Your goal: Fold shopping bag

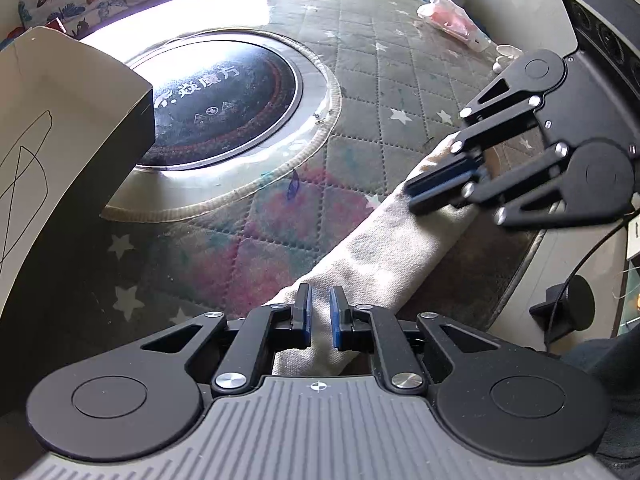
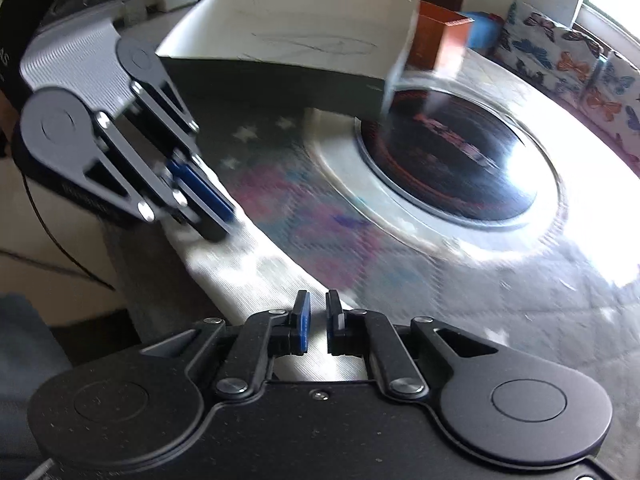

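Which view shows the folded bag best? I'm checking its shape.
Left wrist: the folded bag lies sharp as a long strip between the left gripper and right gripper. The right wrist view shows it blurred, partly covered.

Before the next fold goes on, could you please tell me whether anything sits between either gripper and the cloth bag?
Nothing visible does. The left gripper and the right gripper are each shut on the folded strip of the bag at the table's near edge. The open box stands apart, further back on the table.
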Action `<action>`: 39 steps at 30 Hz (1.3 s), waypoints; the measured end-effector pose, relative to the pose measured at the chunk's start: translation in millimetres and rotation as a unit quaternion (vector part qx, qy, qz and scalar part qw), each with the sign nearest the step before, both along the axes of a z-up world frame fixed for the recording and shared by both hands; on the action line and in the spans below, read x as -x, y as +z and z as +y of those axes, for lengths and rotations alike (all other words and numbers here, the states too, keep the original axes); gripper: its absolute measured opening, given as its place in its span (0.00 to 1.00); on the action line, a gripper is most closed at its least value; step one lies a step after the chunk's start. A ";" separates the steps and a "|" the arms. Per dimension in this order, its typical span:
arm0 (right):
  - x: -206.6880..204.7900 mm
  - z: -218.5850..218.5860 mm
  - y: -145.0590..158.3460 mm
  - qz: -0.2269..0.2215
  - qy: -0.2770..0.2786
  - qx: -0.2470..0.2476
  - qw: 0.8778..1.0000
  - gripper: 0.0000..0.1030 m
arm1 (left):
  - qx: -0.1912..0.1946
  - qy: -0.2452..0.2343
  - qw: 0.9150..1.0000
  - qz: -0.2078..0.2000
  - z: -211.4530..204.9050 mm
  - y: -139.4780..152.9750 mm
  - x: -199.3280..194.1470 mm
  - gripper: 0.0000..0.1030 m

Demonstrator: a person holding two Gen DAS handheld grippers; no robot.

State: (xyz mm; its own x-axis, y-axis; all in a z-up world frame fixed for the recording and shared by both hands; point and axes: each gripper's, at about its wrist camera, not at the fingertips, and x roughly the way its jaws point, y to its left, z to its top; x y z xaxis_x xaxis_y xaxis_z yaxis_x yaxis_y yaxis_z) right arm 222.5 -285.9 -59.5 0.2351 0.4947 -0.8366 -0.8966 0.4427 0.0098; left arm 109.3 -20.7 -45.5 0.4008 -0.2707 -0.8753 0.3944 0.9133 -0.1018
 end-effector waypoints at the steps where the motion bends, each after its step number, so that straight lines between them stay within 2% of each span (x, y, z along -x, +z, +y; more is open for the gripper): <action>1: 0.3 -1.4 0.2 0.001 0.000 0.000 1.000 0.06 | 0.001 0.001 1.000 0.000 0.1 -0.3 -0.3 0.11; 4: 1.3 -5.6 0.7 0.002 0.002 -0.001 1.000 0.06 | 0.001 0.001 1.000 0.002 1.1 -0.2 -2.0 0.11; 6: 2.1 -8.3 1.2 0.003 0.003 -0.001 1.000 0.10 | -0.002 -0.002 1.000 0.003 0.2 0.1 -3.4 0.11; 10: 14.5 -10.5 8.8 -0.014 0.047 0.001 0.999 0.32 | -0.001 -0.005 1.000 0.007 1.4 0.6 -5.3 0.11; 12: 22.0 -10.2 10.7 -0.023 0.074 0.002 0.997 0.37 | 0.001 -0.006 1.000 0.010 3.6 1.0 -5.6 0.11; 14: 30.9 -9.0 11.3 -0.033 0.103 0.005 0.994 0.47 | 0.001 -0.009 1.000 0.012 4.3 1.1 -6.5 0.11; 15: 37.7 -6.1 6.8 -0.053 0.125 0.014 0.991 0.47 | 0.001 -0.011 1.000 0.014 4.4 1.3 -7.2 0.11; 19: 46.7 1.4 -6.4 -0.095 0.157 0.037 0.982 0.49 | -0.003 -0.021 1.000 0.019 3.8 2.4 -9.2 0.11; 22: 55.6 4.8 -13.8 -0.145 0.179 0.043 0.972 0.49 | -0.004 -0.031 0.999 0.016 3.6 2.6 -9.1 0.11; 24: 56.5 5.8 -17.9 -0.153 0.185 0.043 0.970 0.49 | 0.000 -0.038 0.999 0.013 4.7 3.4 -8.1 0.11; 26: 54.3 6.0 -17.6 -0.147 0.185 0.041 0.971 0.49 | 0.004 -0.047 0.999 0.007 5.4 5.1 -5.8 0.15; 28: 45.5 6.9 -14.3 -0.122 0.178 0.035 0.976 0.48 | 0.005 -0.060 0.998 0.000 4.4 7.4 -2.2 0.22; 31: 33.7 7.4 -9.4 -0.088 0.170 0.028 0.981 0.46 | -0.012 -0.091 0.996 -0.017 -2.5 9.7 4.6 0.30; 34: 18.6 7.3 -5.3 -0.045 0.165 0.022 0.985 0.45 | -0.035 -0.118 0.991 -0.044 -9.4 12.9 10.8 0.30; 39: -0.9 6.9 -2.7 0.012 0.161 0.017 0.987 0.45 | -0.036 -0.150 0.986 -0.066 -12.9 17.2 14.0 0.35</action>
State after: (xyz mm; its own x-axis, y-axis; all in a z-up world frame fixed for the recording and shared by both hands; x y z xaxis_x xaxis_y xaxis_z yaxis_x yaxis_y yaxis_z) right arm 223.4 -279.0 -62.2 0.0499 0.5122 -0.8574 -0.9905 0.1352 0.0231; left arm 95.4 -33.5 -28.3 0.4240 -0.3328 -0.8423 0.6529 0.7569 0.0296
